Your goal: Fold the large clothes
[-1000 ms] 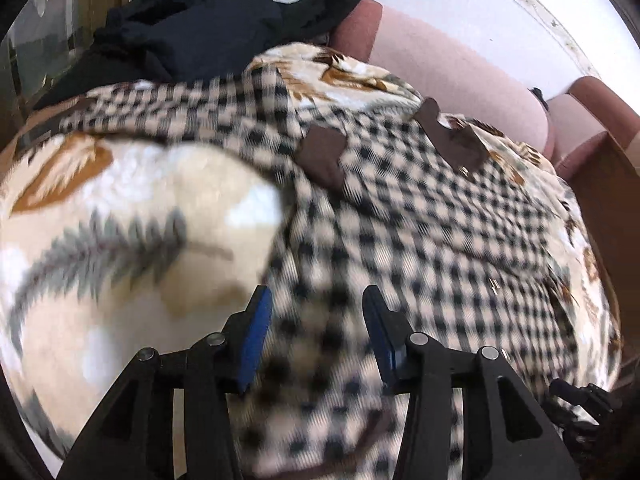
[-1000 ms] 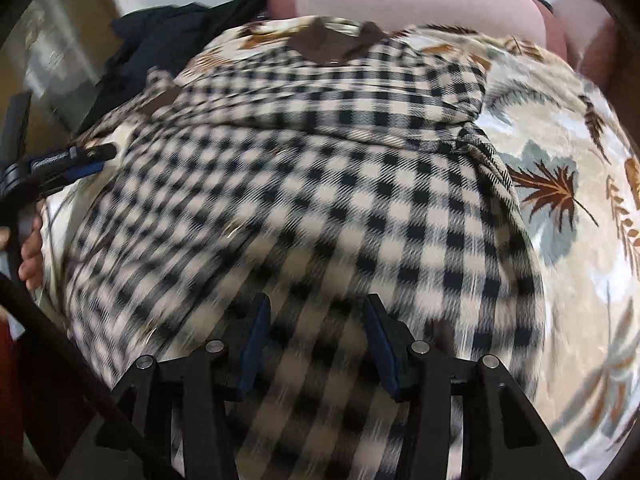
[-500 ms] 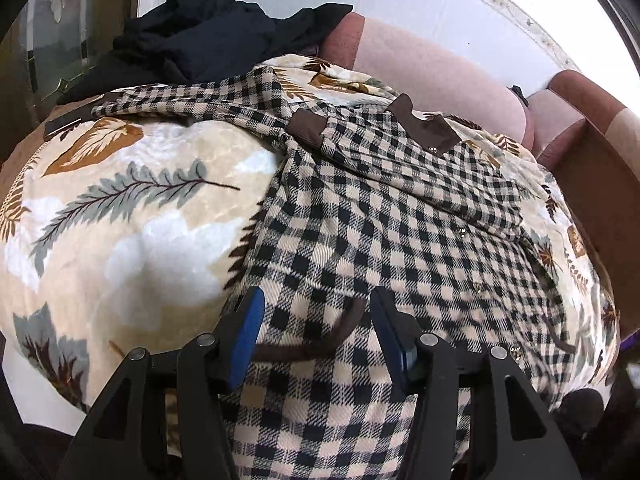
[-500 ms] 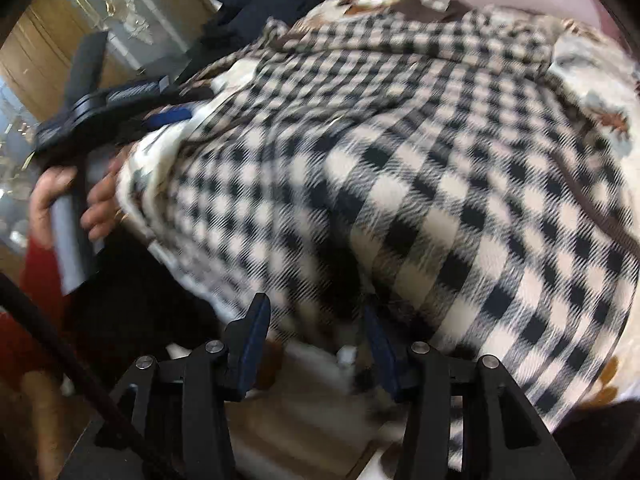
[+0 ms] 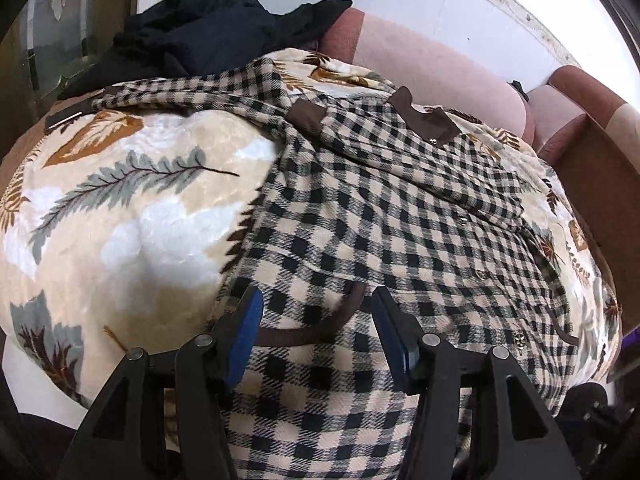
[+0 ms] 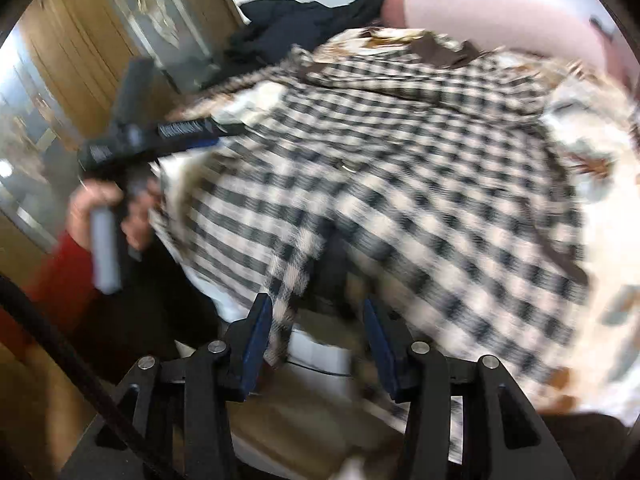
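Shirt (image 5: 400, 232) hem betw. left claw (image 5: 316, 336) pads

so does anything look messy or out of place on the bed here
The checked coat lies crooked across the leaf-print blanket, one sleeve trailing off left, its hem hanging over the bed edge. A dark garment sits bunched in a heap behind it.

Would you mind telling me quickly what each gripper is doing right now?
Left gripper: jaws open over the checked shirt, gripping nothing.
Right gripper: jaws open at the shirt's hanging hem; the blur hides any contact.
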Demonstrator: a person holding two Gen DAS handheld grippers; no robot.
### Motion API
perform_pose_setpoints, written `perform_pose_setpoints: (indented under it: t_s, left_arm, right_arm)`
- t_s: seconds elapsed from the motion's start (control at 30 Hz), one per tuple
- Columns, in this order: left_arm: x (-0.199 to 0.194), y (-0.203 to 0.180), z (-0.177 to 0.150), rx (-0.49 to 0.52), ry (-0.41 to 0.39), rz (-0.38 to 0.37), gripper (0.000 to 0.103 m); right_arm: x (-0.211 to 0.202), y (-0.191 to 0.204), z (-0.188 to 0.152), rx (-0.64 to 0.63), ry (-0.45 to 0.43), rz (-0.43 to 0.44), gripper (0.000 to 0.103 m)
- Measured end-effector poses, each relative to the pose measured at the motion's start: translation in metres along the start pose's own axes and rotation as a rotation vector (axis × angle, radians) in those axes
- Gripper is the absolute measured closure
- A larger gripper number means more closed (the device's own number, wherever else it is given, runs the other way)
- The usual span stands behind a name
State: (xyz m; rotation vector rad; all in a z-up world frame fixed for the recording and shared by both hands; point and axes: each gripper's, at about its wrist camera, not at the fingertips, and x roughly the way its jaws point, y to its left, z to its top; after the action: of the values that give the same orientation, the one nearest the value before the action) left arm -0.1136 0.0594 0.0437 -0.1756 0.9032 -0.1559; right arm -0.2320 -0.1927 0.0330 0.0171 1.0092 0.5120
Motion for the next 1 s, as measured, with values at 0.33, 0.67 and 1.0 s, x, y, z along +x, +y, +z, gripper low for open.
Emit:
perform_pose_setpoints:
  t_s: [0.33, 0.67, 1.0]
  left_arm:
    - [-0.002, -0.012, -0.001, 0.034, -0.019, 0.005, 0.048]
    - [-0.002, -0.004, 0.002, -0.004, -0.015, -0.031, 0.047]
    - [0.002, -0.008, 0.002, 0.004, -0.008, -0.034, 0.047]
  right_arm:
    - [0.068, 0.045, -0.037, -0.494, 0.049, -0.552, 0.057]
    - [-0.032, -0.051, -0.005, 0.214, -0.052, 0.265, 0.095]
    - [-0.045, -0.055, -0.015, 0.209, -0.007, 0.157, 0.059]
